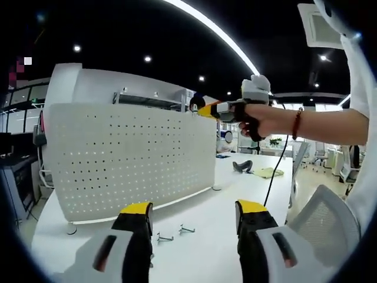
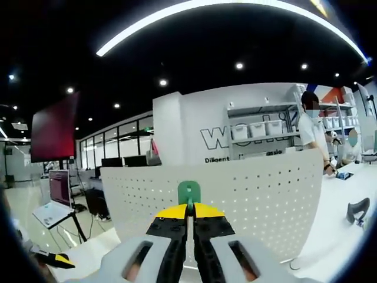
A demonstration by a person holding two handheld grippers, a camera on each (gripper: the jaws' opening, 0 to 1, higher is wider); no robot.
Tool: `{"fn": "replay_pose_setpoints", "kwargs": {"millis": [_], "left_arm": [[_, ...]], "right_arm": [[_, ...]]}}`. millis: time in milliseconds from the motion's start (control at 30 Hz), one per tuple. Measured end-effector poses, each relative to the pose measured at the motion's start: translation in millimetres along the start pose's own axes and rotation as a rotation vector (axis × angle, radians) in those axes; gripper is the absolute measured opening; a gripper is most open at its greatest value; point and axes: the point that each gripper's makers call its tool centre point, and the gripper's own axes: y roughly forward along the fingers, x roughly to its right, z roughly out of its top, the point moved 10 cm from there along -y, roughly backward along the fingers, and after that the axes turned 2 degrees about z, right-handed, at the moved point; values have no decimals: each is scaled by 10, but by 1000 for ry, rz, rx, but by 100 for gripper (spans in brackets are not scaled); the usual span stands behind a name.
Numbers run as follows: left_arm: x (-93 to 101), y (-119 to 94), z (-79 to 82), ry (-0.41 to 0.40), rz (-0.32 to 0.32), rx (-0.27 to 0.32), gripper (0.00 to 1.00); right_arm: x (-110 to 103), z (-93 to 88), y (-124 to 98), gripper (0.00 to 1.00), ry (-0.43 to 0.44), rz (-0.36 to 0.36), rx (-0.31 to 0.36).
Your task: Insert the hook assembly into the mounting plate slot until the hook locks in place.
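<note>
Item: hook [image 2: 189, 192], green, held upright. Clamped between the jaws of the right hand-held gripper [image 2: 189, 213], which are pressed together on its lower part; the green plate of the hook stands up above the yellow jaw tips.

Item: pegboard [image 2: 259, 194], white, perforated, standing upright on the counter [image 1: 224, 206]. It serves as the mounting plate. In the right gripper view it lies straight ahead of the hook, its upper edge just above the hook's top. How near the hook is to the board cannot be told from that view.

Item: right hand-held gripper, as seen in the left gripper view [image 1: 203, 109], held by a person's hand [image 1: 262, 121] at the board's upper right corner, level with its top edge, tip pointing toward the board. The gripper's long axis runs roughly level. This arm is judged the nearer one to the slot; the coming move turns on bringing the hook square onto the holes.

Item: left hand-held gripper [image 1: 194, 219], jaws spread wide with nothing between them, low in front of the board.

Item: two spare hooks [image 1: 177, 233], metal, lying on the counter below the board, between the left jaws.
</note>
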Motion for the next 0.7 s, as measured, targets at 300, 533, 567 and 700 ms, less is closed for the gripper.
{"fn": "replay_pose_setpoints", "kwargs": {"millis": [300, 533, 567, 700], "left_arm": [[2, 14, -29, -26, -10, 7, 60], [-9, 21, -31, -19, -23, 4, 62], [-13, 20, -31, -17, -24, 2, 63], [-34, 13, -31, -13, -26, 0, 64]], "right_arm": [[99, 5, 196, 1, -35, -43, -8], [192, 10, 315, 1, -28, -73, -8], [205, 11, 342, 1, -30, -79, -11], [236, 13, 427, 1, -47, -89, -16]]}}
